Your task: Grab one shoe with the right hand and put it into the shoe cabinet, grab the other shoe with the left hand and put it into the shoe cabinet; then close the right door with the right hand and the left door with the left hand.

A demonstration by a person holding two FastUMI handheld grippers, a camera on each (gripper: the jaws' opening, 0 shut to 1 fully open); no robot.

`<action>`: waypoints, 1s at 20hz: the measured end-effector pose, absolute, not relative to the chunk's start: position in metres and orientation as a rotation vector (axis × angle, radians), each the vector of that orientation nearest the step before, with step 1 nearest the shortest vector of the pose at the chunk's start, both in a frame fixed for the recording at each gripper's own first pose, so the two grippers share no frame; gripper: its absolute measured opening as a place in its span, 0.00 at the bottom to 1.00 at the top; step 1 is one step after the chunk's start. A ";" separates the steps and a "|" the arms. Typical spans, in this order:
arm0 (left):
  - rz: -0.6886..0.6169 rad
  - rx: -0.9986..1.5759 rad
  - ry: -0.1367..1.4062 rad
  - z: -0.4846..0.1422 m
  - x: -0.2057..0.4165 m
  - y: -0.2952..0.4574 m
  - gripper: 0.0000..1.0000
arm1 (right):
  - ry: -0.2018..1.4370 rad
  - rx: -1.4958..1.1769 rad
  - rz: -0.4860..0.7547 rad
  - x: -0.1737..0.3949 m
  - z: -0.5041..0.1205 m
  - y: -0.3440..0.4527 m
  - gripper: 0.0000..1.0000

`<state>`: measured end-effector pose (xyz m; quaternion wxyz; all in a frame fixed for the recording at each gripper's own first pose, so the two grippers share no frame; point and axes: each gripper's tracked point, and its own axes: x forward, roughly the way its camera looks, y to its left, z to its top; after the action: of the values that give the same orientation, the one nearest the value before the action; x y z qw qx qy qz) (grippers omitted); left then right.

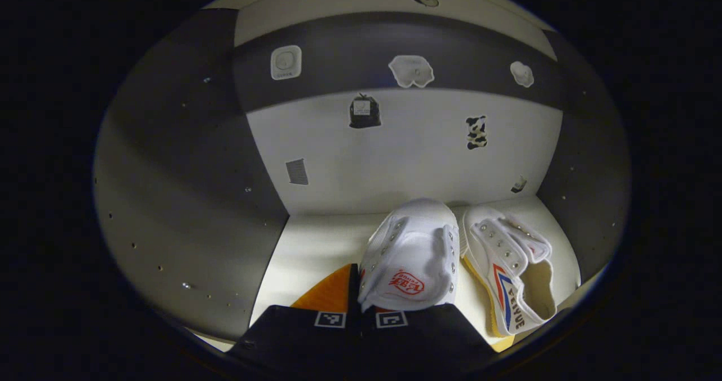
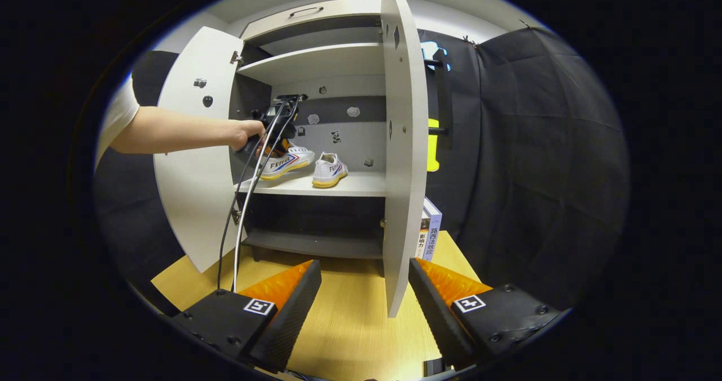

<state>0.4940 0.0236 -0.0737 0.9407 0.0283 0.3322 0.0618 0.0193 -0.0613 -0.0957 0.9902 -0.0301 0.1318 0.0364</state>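
White laceless shoe, red tongue logo

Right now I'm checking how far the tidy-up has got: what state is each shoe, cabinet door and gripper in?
Left shoe: on the middle shelf, jaws shut on its heel end.
Right shoe: lying free on the same shelf, beside the first.
Left door: open.
Right door: open.
Left gripper: shut on the left shoe.
Right gripper: open, holding nothing, facing the right door's edge.

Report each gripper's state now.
Left gripper: shut on the left shoe.
Right gripper: open, holding nothing.
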 end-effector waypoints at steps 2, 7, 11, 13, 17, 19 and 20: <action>0.131 0.062 0.703 -0.083 0.506 0.025 0.05 | 0.266 -0.061 0.062 0.020 -0.096 -0.063 0.99; 0.154 0.061 0.766 -0.100 0.512 0.032 0.05 | 0.274 -0.049 0.037 0.023 -0.100 -0.066 0.99; 0.137 0.047 0.769 -0.096 0.505 0.031 0.12 | 0.272 -0.031 0.038 0.028 -0.102 -0.062 0.99; 0.116 0.051 0.750 -0.083 0.495 0.029 0.18 | 0.271 -0.024 0.052 0.030 -0.103 -0.057 0.99; 0.072 0.055 0.637 -0.051 0.460 0.025 0.60 | 0.256 -0.038 0.095 0.028 -0.099 -0.044 0.99; 0.056 0.031 0.578 -0.035 0.435 0.021 0.84 | 0.250 -0.042 0.113 0.028 -0.096 -0.039 0.99; 0.046 0.018 0.549 -0.028 0.421 0.018 0.98 | 0.249 -0.043 0.119 0.029 -0.095 -0.037 0.99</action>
<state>0.4209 0.0185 -0.0278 0.9623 0.0088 0.2709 0.0228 0.0295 -0.0373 -0.0954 0.9903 -0.0215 0.1241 0.0594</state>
